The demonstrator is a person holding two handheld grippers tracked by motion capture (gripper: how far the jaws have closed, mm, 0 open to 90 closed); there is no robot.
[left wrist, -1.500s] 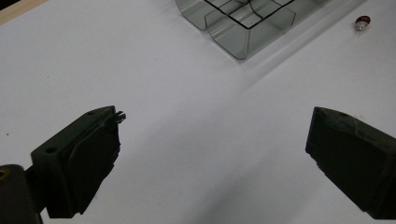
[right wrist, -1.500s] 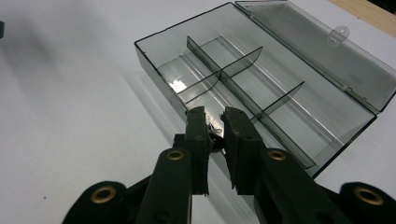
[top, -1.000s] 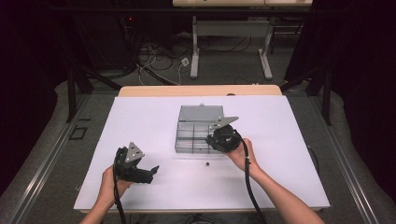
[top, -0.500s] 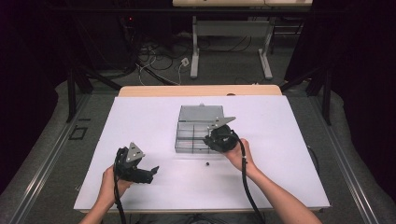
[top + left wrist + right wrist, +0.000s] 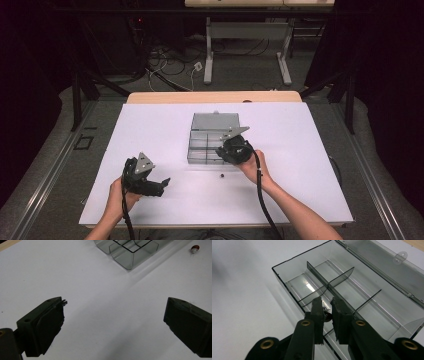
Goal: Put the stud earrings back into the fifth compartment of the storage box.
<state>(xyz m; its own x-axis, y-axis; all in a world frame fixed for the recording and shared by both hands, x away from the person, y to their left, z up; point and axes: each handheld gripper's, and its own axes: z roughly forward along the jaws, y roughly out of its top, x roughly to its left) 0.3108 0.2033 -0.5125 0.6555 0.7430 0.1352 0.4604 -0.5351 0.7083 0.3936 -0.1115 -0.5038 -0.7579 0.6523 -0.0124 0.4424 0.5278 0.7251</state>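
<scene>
Right gripper (image 5: 327,312) pinching small glass bulb (image 5: 326,312), poised over clear grey plastic compartment box (image 5: 287,272), centre frame, ready for sorting drop.

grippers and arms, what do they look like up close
Both the left gripper and right gripper are black, each topped by a grey three-cornered plate and trailing a black cable. The jaws are chunky black blocks on arms with brass-coloured rivets. The person's forearms are bare, with no sleeves in sight.
</scene>
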